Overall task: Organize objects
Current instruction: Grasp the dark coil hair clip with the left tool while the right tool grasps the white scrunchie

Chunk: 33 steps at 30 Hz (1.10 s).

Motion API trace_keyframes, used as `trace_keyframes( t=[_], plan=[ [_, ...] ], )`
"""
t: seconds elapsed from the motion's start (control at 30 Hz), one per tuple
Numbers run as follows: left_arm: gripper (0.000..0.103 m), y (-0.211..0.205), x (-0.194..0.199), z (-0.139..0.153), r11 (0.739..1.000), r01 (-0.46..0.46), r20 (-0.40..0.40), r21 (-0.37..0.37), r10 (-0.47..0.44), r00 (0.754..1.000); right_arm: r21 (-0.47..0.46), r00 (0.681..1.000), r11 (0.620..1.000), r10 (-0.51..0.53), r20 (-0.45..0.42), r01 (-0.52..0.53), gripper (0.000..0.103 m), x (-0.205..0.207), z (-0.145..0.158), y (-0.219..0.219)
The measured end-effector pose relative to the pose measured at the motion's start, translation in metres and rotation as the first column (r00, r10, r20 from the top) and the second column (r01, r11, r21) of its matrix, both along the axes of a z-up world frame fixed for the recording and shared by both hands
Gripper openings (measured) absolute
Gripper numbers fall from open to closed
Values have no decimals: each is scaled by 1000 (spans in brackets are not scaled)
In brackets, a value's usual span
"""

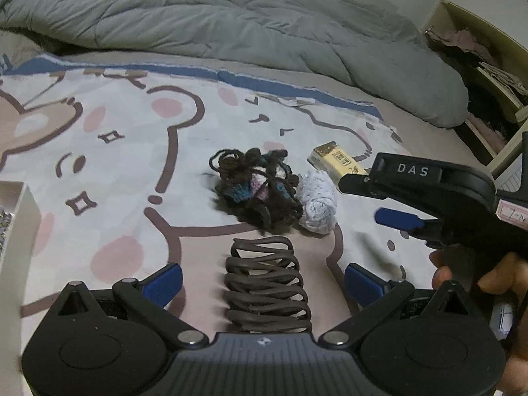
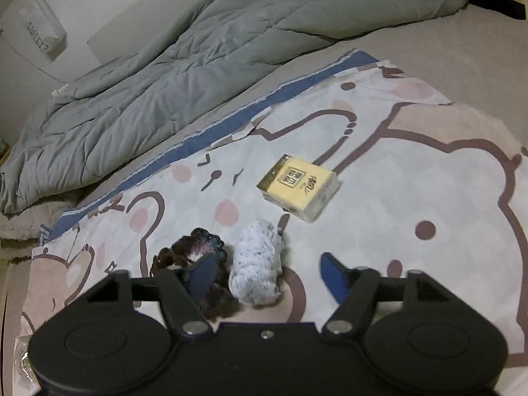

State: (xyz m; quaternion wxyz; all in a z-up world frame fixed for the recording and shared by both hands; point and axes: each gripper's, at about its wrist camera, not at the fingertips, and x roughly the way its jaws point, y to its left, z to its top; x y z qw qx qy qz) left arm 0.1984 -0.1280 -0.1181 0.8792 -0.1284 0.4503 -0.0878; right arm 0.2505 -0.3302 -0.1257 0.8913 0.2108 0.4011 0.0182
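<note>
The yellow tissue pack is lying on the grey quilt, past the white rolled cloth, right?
Not quite. The yellow tissue pack lies past the white rolled cloth, but on the bear-print sheet, not the grey quilt. The right wrist view shows it.

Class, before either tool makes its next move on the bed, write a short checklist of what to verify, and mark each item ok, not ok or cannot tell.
1. Left tool open: ok.
2. Brown coiled hair tie lies between its fingers: ok.
3. Right tool open: ok.
4. White speckled bundle between the right tool's fingers: ok.
5. Dark yarn scrunchie apart from the bundle: not ok, touching.
6. Yellow tissue pack free of both tools: ok.
</note>
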Motion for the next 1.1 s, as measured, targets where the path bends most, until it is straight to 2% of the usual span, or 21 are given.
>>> trace_keyframes(
  t=[0.07,0.23,0.5,0.6,0.8,0.93,1.1],
  plan=[
    [103,-1,2,-3,1000,0,-6,-14,0,1000,6,1000,1000,12,-5,-12,56,4,-4,3],
    [102,-5,5,-11,999,11,-26,-33,-12,1000,-13,999,999,40,-14,-40,56,14,-12,13],
    [101,-9,9,-23,1000,22,-58,8,-21,998,-57,997,997,44,-59,-47,56,27,-28,25],
    [96,-5,12,-29,1000,8,-84,6,-8,996,-68,996,996,44,-75,-49,56,29,-34,26],
    [86,6,18,-36,999,-31,-119,-43,26,993,-34,994,997,66,-84,-69,38,30,-39,25],
    [63,4,19,-30,997,-8,-116,-71,0,993,-50,991,994,97,-94,-102,35,29,-35,27],
    [63,-2,17,-27,999,18,-120,-45,-23,993,-55,988,992,109,-108,-115,33,25,-32,25]
  ],
)
